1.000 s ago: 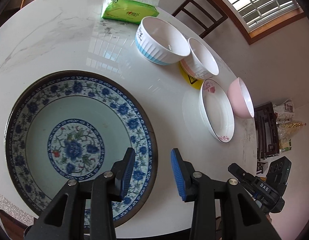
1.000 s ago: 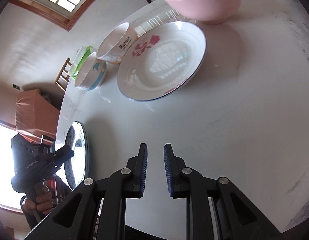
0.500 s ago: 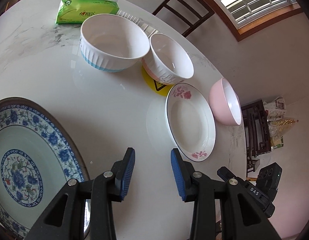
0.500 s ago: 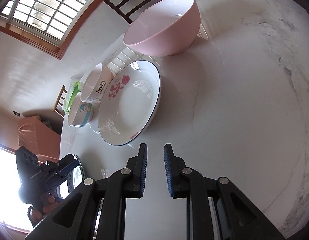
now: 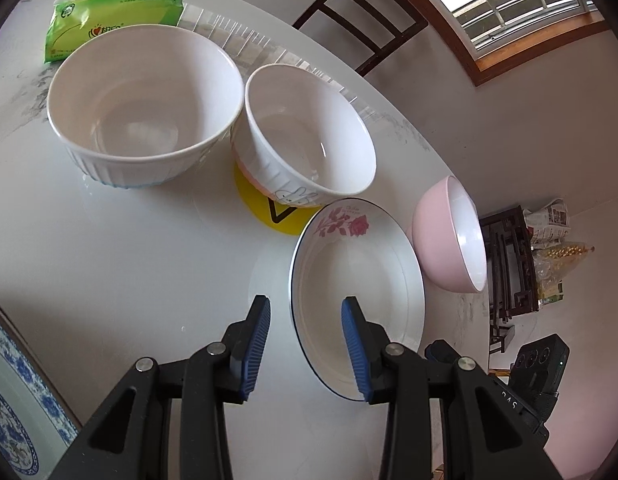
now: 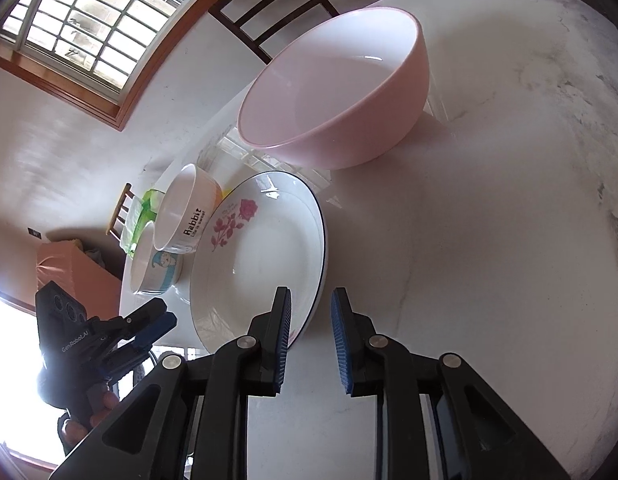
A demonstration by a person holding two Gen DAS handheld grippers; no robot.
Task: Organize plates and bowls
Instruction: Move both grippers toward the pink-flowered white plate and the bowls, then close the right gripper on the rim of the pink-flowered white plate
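rose plate (image 5: 361, 292): white, dark-rimmed, pink rose printed on its inner wall; lies flat on the tabletop (image 5: 129, 264) and serves as landmark for all below
pink bowl (image 6: 337, 92): just beside the rose plate on its window side, upright, empty
rabbit bowl (image 5: 309, 136): near the rose plate on the other side, standing on a yellow sticker (image 5: 265, 204); the word "Rabbit" shows on its wall
ribbed white bowl (image 5: 145, 100): touching or nearly touching the rabbit bowl, farther from the rose plate
tissue pack (image 5: 117, 16): green, beyond the ribbed bowl
blue-patterned plate (image 5: 13, 412): well apart from the rose plate, only its edge in view
left gripper (image 5: 305, 348): over the plate's near rim, jaws apart, nothing between them
right gripper (image 6: 309, 340): at the plate's opposite rim, jaws narrowly parted and opening, grasping nothing
hand (image 6: 97, 404): holds the left gripper's handle
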